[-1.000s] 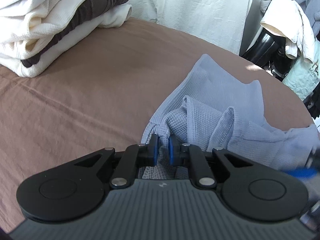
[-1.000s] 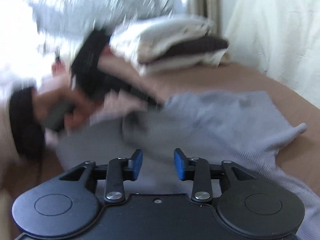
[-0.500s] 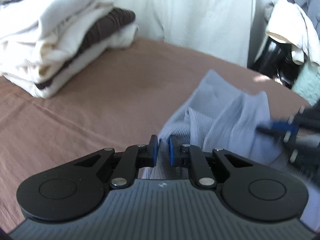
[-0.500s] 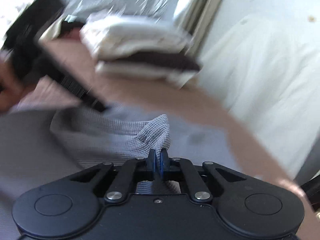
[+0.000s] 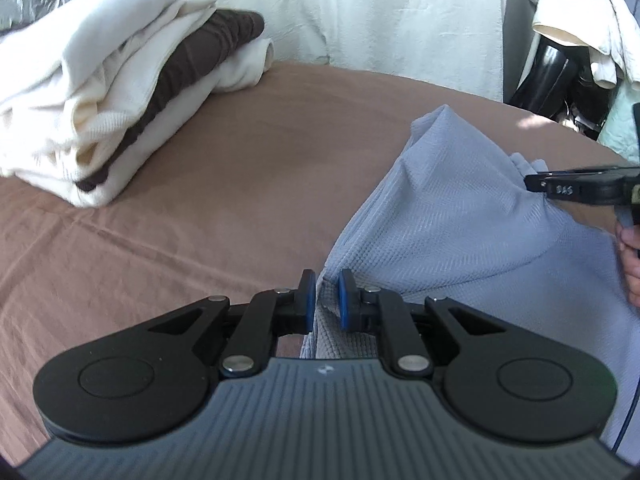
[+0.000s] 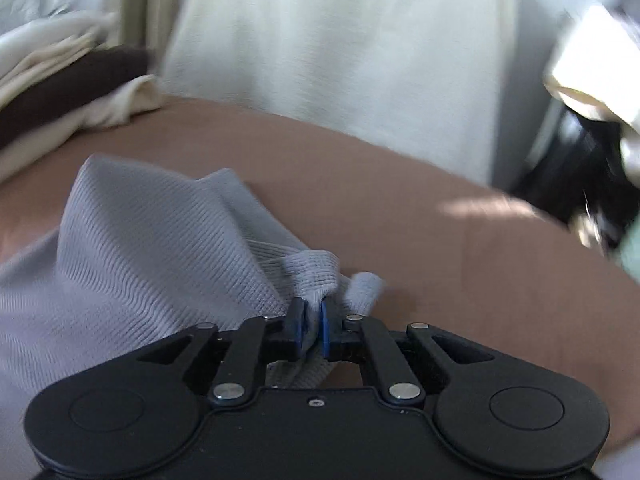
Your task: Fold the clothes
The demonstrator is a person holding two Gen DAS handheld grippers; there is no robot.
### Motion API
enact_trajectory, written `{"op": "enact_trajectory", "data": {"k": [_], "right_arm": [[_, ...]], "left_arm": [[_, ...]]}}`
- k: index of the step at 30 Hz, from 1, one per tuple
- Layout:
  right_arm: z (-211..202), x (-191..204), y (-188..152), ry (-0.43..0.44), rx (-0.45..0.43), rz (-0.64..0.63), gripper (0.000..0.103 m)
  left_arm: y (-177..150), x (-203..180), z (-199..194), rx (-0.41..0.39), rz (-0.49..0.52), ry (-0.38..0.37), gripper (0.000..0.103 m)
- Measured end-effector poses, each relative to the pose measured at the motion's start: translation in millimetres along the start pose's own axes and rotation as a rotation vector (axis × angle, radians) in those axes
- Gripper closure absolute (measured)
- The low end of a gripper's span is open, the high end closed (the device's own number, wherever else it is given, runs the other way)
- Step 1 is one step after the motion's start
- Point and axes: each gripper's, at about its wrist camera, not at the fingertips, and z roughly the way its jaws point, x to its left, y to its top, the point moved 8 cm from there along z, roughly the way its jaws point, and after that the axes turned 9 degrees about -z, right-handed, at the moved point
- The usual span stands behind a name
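Observation:
A grey-blue waffle-knit garment (image 5: 460, 220) lies on the brown sheet (image 5: 200, 184), lifted and stretched between my two grippers. My left gripper (image 5: 327, 300) is shut on its near edge, with a strip of cloth between the blue pads. In the left wrist view, my right gripper (image 5: 536, 182) pinches the far right edge, and a hand (image 5: 630, 248) holds its handle. From the right wrist view, the right gripper (image 6: 312, 320) is shut on a ribbed hem of the garment (image 6: 140, 240), which bunches above the fingertips.
A stack of folded cream and dark brown clothes (image 5: 100, 80) sits at the back left of the sheet. A white drape (image 5: 380, 12) hangs behind. At the right edge are unfolded clothes (image 5: 580, 20) over a black object (image 5: 548, 76).
The right gripper, open one second ago, has shut on the garment's hem and swung right, pulling the cloth taut. The left gripper has kept its hold and tilted up a little.

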Motion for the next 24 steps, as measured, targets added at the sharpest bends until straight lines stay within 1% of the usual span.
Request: {"op": "enact_trajectory", "data": {"k": [2, 4, 5, 6, 7, 8, 10, 11, 12, 13, 14, 15, 17, 18, 19, 20, 21, 22, 23, 24], "right_arm": [[-2.9, -7.8, 0.0, 0.046, 0.013, 0.082, 0.094], [-8.1, -13.6, 2.0, 0.128, -0.004, 0.133, 0.086], [-9.7, -15.9, 3.3, 0.177, -0.014, 0.164, 0.078], [-10.4, -17.6, 5.0, 0.234, -0.024, 0.202, 0.063], [-9.4, -20.8, 6.8, 0.279, -0.029, 0.245, 0.056], [-5.7, -25.7, 8.5, 0.303, -0.032, 0.293, 0.049], [9.8, -34.9, 10.1, 0.311, -0.029, 0.381, 0.049], [19.8, -36.6, 10.1, 0.310, -0.009, 0.396, 0.053], [31.0, -35.8, 9.7, 0.306, 0.028, 0.385, 0.072], [42.1, -35.1, 9.2, 0.303, 0.065, 0.374, 0.078], [43.4, -33.8, 12.3, 0.285, 0.061, 0.338, 0.092], [34.9, -31.8, 19.1, 0.253, 0.017, 0.277, 0.096], [14.7, -30.0, 32.6, 0.197, -0.086, 0.180, 0.097], [0.3, -32.5, 38.6, 0.182, -0.164, 0.168, 0.097], [-9.9, -34.3, 41.6, 0.159, -0.220, 0.152, 0.097], [-15.9, -35.4, 41.9, 0.129, -0.255, 0.132, 0.096], [-16.9, -38.1, 39.4, 0.089, -0.248, 0.121, 0.093], [-13.1, -42.3, 34.2, 0.040, -0.197, 0.121, 0.087], [-9.7, -46.6, 28.8, -0.009, -0.145, 0.120, 0.076], [-14.2, -51.8, 21.8, -0.031, -0.109, 0.144, 0.072]], "left_arm": [[0.0, 3.1, -0.1, 0.006, -0.016, -0.015, 0.089], [0.0, 6.2, -0.2, 0.011, -0.031, -0.029, 0.089], [0.1, 7.8, -0.2, 0.014, -0.039, -0.036, 0.089], [0.1, 9.3, -0.3, 0.017, -0.047, -0.044, 0.089], [0.1, 10.9, -0.4, 0.020, -0.055, -0.051, 0.089], [-0.1, 11.9, 0.2, 0.018, -0.061, -0.063, 0.089], [-1.0, 13.1, 1.1, 0.010, -0.072, -0.083, 0.089], [-1.6, 13.4, 0.9, 0.004, -0.077, -0.088, 0.090], [-2.3, 13.6, 0.8, -0.002, -0.082, -0.093, 0.091], [-2.3, 12.3, 0.9, -0.007, -0.069, -0.087, 0.091], [-1.8, 10.1, 0.4, -0.013, -0.047, -0.075, 0.091], [-1.1, 7.9, -0.4, -0.021, -0.025, -0.061, 0.092], [1.8, 3.3, -3.2, -0.045, 0.012, -0.023, 0.093], [3.2, 1.7, -4.6, -0.058, 0.031, 0.007, 0.095], [2.9, 2.5, -8.0, -0.056, 0.032, 0.016, 0.096], [2.1, 4.3, -12.2, -0.050, 0.027, 0.018, 0.096], [1.2, 6.2, -16.3, -0.043, 0.021, 0.019, 0.096], [0.3, 8.0, -20.5, -0.036, 0.015, 0.021, 0.096], [-0.5, 9.8, -24.6, -0.030, 0.010, 0.023, 0.096], [-1.4, 11.6, -28.8, -0.023, 0.004, 0.024, 0.096]]}}
